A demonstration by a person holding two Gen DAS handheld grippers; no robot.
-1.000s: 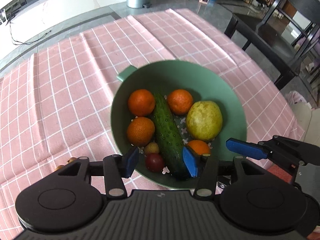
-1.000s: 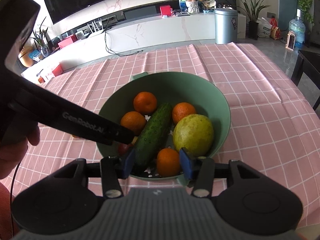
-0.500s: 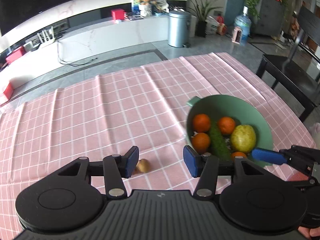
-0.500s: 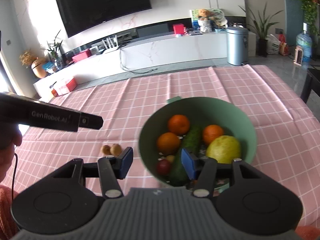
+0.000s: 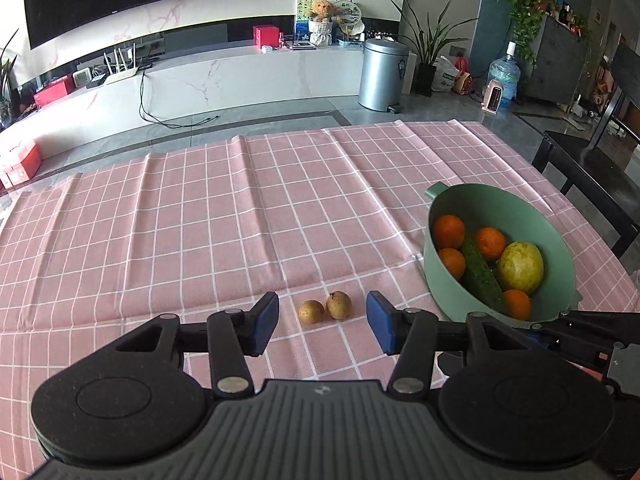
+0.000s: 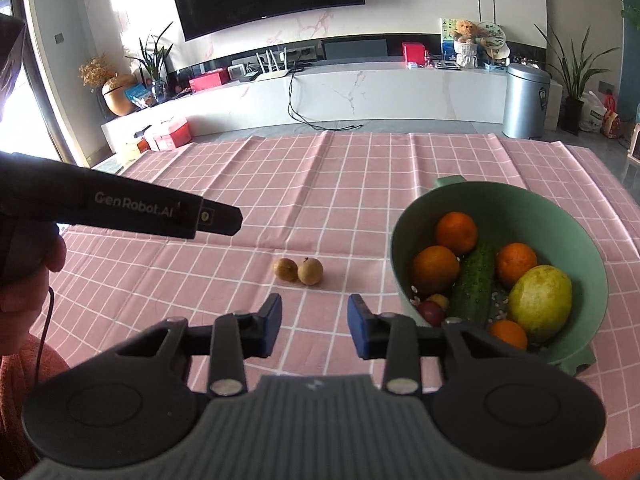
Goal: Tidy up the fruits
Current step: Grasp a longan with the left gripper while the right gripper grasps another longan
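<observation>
My left gripper (image 5: pixel 322 323) hangs spread and empty over the pink checked tablecloth (image 5: pixel 200 216), two small brown round fruits (image 5: pixel 325 307) touching just beyond it. My right gripper (image 6: pixel 314 326) is closing on nothing, the green plastic bowl (image 6: pixel 576 240) of fruit at right.

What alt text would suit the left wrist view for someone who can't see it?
Two small brown fruits sit side by side on a pink checked tablecloth, framed by the open, empty left gripper. A green bowl of produce stands to the right.

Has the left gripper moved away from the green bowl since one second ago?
Yes. The left gripper now frames two small brown fruits on the cloth; the round green plastic bowl sits off to its right.
</observation>
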